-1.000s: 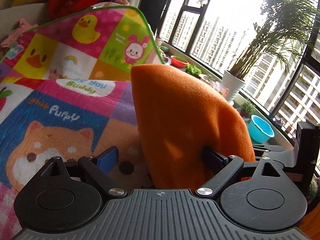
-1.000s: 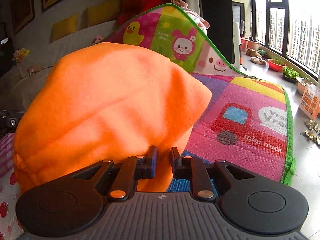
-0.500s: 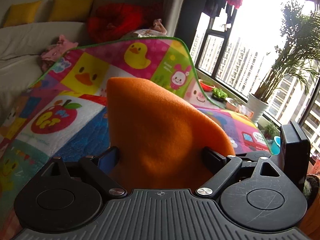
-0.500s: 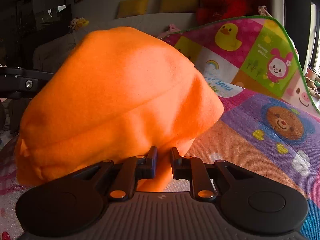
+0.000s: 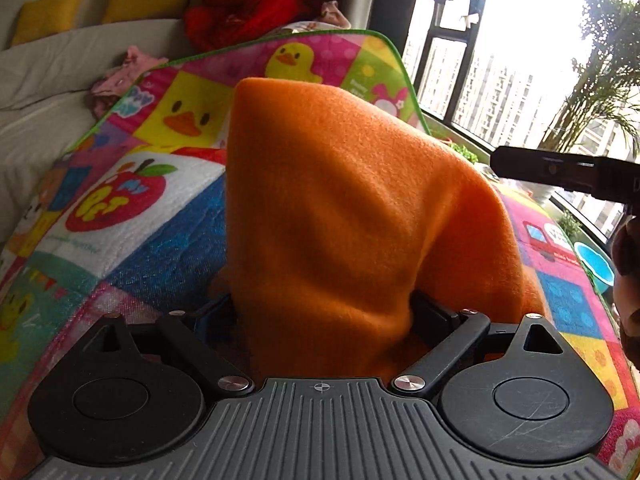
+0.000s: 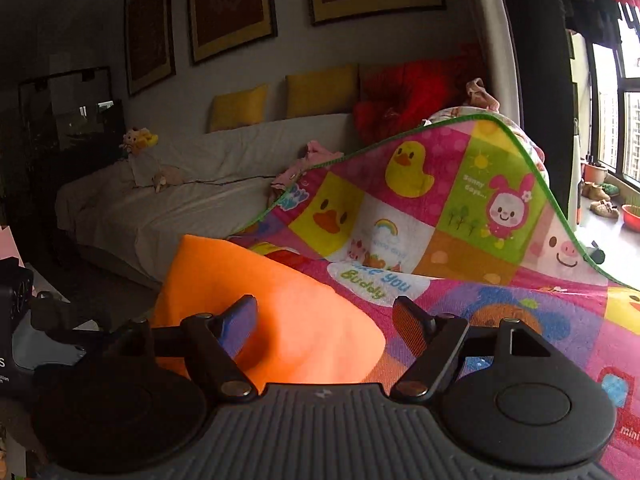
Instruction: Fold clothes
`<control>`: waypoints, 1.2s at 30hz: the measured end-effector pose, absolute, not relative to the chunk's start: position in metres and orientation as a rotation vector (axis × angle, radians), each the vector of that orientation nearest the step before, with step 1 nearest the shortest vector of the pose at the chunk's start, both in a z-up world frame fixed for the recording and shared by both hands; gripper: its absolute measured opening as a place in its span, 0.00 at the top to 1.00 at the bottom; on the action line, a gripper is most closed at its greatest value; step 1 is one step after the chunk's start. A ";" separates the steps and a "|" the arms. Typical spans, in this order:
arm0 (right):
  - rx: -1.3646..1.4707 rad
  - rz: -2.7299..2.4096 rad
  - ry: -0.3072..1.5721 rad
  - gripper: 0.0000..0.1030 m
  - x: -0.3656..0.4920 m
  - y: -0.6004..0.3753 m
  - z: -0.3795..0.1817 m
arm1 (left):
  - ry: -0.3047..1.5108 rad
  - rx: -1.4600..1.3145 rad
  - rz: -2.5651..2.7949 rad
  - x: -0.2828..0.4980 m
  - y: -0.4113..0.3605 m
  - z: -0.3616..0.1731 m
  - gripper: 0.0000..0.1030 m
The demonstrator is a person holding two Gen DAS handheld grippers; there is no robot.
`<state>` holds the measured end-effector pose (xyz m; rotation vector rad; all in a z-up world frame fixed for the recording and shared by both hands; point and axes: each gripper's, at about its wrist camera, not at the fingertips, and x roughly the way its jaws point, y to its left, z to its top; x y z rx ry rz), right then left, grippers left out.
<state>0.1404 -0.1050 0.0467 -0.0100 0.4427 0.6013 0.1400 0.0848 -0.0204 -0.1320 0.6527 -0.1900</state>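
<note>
Orange fleece cloth (image 5: 340, 216) stood bunched at twelve o'clock, clamped in my left gripper (image 5: 324, 312) above the play mat (image 5: 132, 200), while my right gripper (image 6: 324, 316) was opening, its jaws clear of the cloth, so that one-sided hold could let the fold slump.

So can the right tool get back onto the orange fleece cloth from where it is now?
Probably yes. The right tool is opening with nothing pinched, and the orange fleece cloth lies just ahead between its fingers, with nothing else in the way on the colourful cartoon play mat.
</note>
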 end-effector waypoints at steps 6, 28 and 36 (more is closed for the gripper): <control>-0.200 0.571 0.529 0.14 0.158 -0.051 -0.004 | 0.655 -0.128 -0.150 0.135 0.094 -0.018 0.06; -0.344 0.666 0.526 0.01 0.109 -0.029 -0.009 | 0.622 -0.276 0.030 0.190 0.152 -0.021 0.04; -0.339 0.657 0.532 0.00 0.105 -0.028 -0.014 | 0.571 -0.284 0.031 0.160 0.157 -0.008 0.06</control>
